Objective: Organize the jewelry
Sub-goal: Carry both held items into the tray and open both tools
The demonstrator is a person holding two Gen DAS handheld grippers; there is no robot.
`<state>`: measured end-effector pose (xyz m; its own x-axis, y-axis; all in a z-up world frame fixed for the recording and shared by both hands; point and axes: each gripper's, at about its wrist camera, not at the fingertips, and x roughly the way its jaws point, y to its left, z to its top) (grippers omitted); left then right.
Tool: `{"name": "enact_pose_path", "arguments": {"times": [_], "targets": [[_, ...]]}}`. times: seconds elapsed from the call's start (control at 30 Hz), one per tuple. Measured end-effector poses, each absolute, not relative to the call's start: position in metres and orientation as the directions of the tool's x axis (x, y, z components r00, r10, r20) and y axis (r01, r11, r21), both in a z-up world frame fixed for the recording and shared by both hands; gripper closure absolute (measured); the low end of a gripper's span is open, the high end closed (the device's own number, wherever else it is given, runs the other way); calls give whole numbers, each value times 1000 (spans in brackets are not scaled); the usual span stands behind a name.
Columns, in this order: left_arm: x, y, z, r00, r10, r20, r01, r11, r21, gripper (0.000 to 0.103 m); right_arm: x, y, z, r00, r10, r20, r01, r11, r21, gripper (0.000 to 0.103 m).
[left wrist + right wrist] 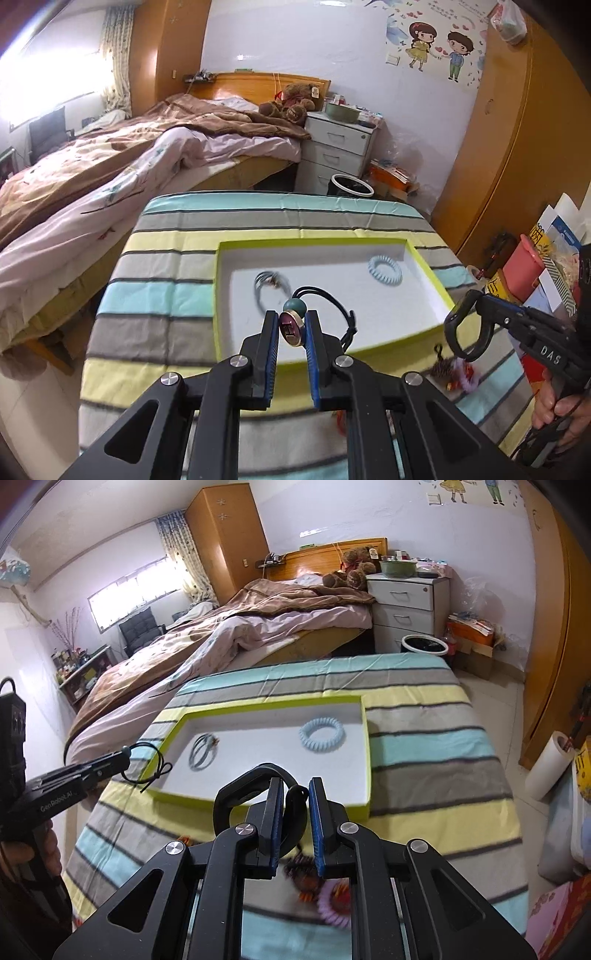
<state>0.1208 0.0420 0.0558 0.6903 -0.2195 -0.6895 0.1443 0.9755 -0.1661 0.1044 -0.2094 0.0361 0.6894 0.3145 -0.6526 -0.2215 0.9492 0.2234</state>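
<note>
Purple and round, the charm [291, 328] of a black cord necklace [341, 312] sits pinched between the nearly closed left gripper [291, 325], above the near part of the green-rimmed tray [310, 242]. Beyond it lie a grey bangle [266, 286] and a blue coil band [385, 270].

From the right wrist, the right gripper [296, 805] is clamped on a black curved band [255, 797] over the tray's [365, 757] near edge; 2 pieces lie ahead.

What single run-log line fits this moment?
left hand-held gripper: holds charm cord | right hand-held gripper: holds black band | tray: two rings
</note>
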Motion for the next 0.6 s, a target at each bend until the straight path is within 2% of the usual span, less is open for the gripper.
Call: {"name": "enact_pose_path", "arguments": {"times": [0.27,0.6], "targets": [[175,15,53,666,-256,-701,196,966,-167,89,153,-217,21,659,270,-702,-171,963,210,89],[230,-3,17,593,-275,-756,209,960,-185,89,188,-219,-7,595,244,-765,-155,970,188,89]]}}
